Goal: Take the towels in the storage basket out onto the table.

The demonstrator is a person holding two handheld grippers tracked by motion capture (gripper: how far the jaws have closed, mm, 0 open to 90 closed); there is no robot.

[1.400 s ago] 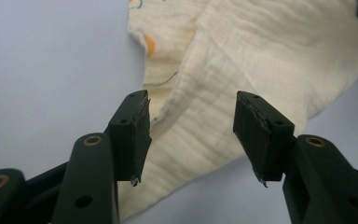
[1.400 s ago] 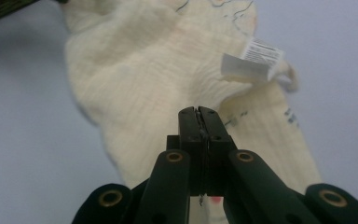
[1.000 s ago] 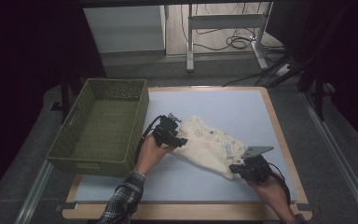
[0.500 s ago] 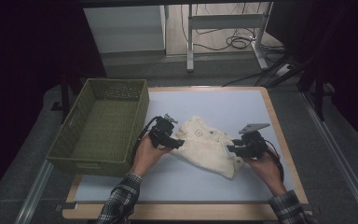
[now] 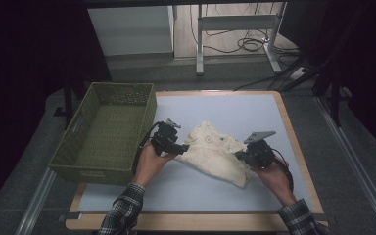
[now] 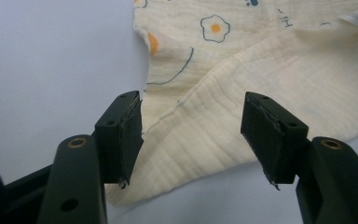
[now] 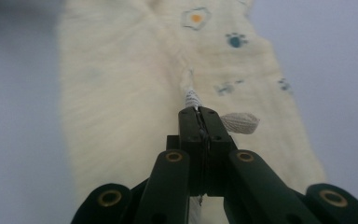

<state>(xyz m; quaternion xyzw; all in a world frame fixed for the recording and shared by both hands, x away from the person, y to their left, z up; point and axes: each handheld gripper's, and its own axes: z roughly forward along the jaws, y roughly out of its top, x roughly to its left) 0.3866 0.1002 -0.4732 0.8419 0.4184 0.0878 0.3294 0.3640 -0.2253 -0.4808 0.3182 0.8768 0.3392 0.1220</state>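
A cream cloth (image 5: 214,152) printed with small eggs and paw marks lies crumpled on the pale blue table mat (image 5: 235,110). My left gripper (image 5: 180,147) stands open at the cloth's left end. In the left gripper view, the jaws of that gripper (image 6: 191,135) straddle a folded corner of the cloth (image 6: 242,88) without closing. My right gripper (image 5: 240,155) is at the cloth's right side. In the right gripper view this gripper (image 7: 199,113) is shut on a raised fold of the cloth (image 7: 121,84), beside a white label (image 7: 240,122).
A green woven basket (image 5: 98,172) with nothing in it sits at the table's left, close to my left hand. The mat has a wooden border (image 5: 293,142). A metal stand and cables (image 5: 235,39) are on the floor behind the table.
My right gripper has moved away from the near edge toward the table's middle, carrying the cloth's right edge with it. My left gripper has stayed at the left corner.
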